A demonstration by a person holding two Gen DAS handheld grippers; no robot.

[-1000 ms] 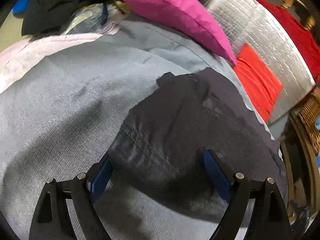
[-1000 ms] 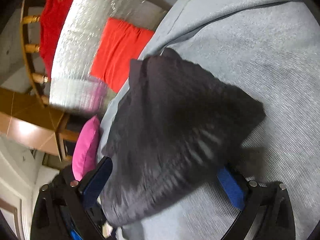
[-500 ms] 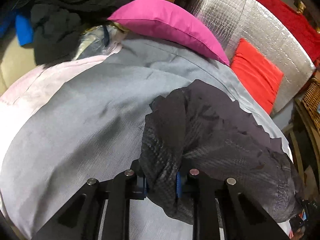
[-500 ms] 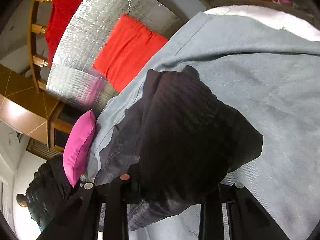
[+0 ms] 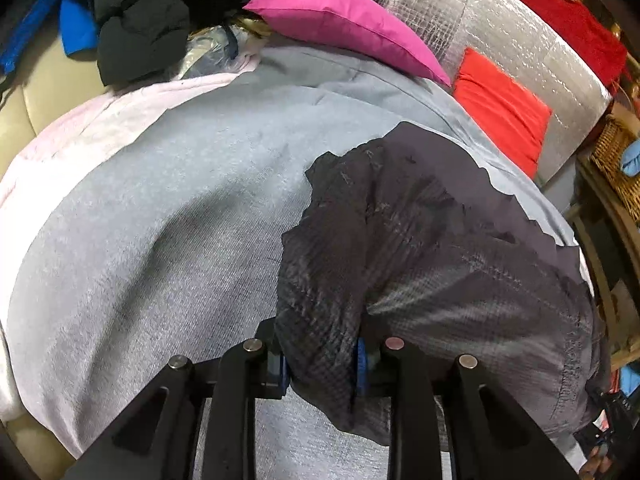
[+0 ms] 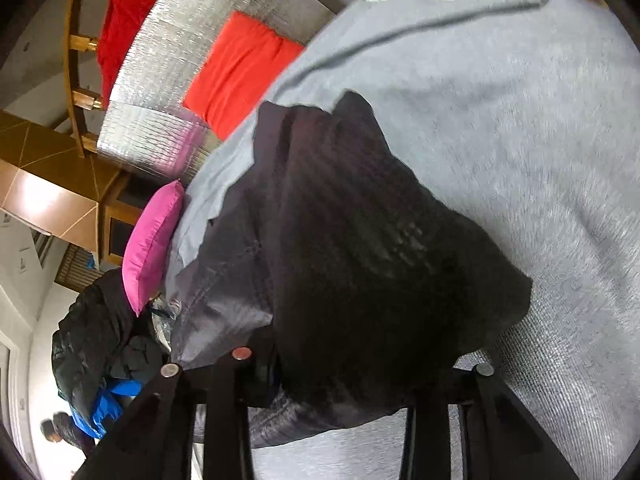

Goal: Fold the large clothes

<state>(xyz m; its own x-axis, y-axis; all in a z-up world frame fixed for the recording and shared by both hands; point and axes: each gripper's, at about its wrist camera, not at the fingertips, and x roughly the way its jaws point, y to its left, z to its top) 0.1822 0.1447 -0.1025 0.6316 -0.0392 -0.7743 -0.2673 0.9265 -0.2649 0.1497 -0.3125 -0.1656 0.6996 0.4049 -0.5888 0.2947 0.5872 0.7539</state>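
Note:
A dark grey-black garment (image 5: pixel 420 248) lies on a grey cloth (image 5: pixel 168 208) spread over a bed. My left gripper (image 5: pixel 322 360) is shut on a bunched fold of the garment's near edge and lifts it off the cloth. In the right wrist view the same dark garment (image 6: pixel 360 240) hangs in folds over my right gripper (image 6: pixel 340 364), which is shut on its near edge. Fabric hides both grippers' pads. The far part of the garment still rests on the grey cloth (image 6: pixel 520 120).
A pink pillow (image 5: pixel 340 24) and a black clothes pile (image 5: pixel 140 36) lie at the bed's far end. A red cushion (image 5: pixel 504 108) leans on a silver foil-covered chair back (image 5: pixel 512 40) at the right. A wicker basket (image 5: pixel 616 168) stands beyond the bed's right edge.
Both grippers were open around the garment's edge one second ago; they have closed on it and lifted it, so the fabric now bunches up.

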